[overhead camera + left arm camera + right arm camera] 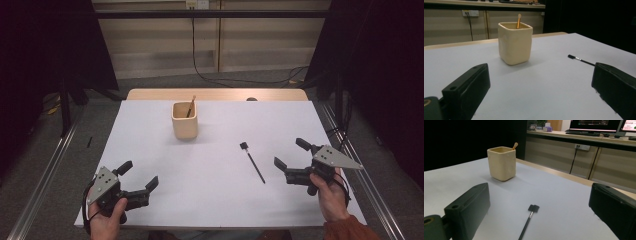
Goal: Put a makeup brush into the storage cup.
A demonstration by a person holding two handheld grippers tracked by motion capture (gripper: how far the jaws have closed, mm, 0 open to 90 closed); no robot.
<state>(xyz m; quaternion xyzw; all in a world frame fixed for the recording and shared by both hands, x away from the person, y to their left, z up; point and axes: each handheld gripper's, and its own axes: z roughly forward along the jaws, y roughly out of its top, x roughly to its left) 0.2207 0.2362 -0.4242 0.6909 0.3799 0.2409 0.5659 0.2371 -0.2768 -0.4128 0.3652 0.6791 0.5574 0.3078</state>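
Both grippers are sitting low at the near edge of the white worktop (215, 200), each held in a hand, and neither one has hold of anything. The left gripper (140, 179) is down at the near left corner with its jaws spread wide, bare worktop between them; in the left gripper view the same jaws frame the cream square cup (515, 42) straight ahead. The right gripper (291, 153) is over at the near right, jaws also wide apart and pointing in toward the middle of the worktop. The thing closest to it is a thin black brush (252, 161) lying flat on the worktop, just to the left of those jaws but not touching them, with its small square head (244, 146) at the far end and the handle running back toward the person. In the right gripper view the brush (529, 220) lies on the sheet between the two jaws, a little in front of them. The cup (184, 120) stands upright toward the far side, well apart from both grippers, with an orange-brown stick (191, 106) leaning inside it and poking out over the rim.
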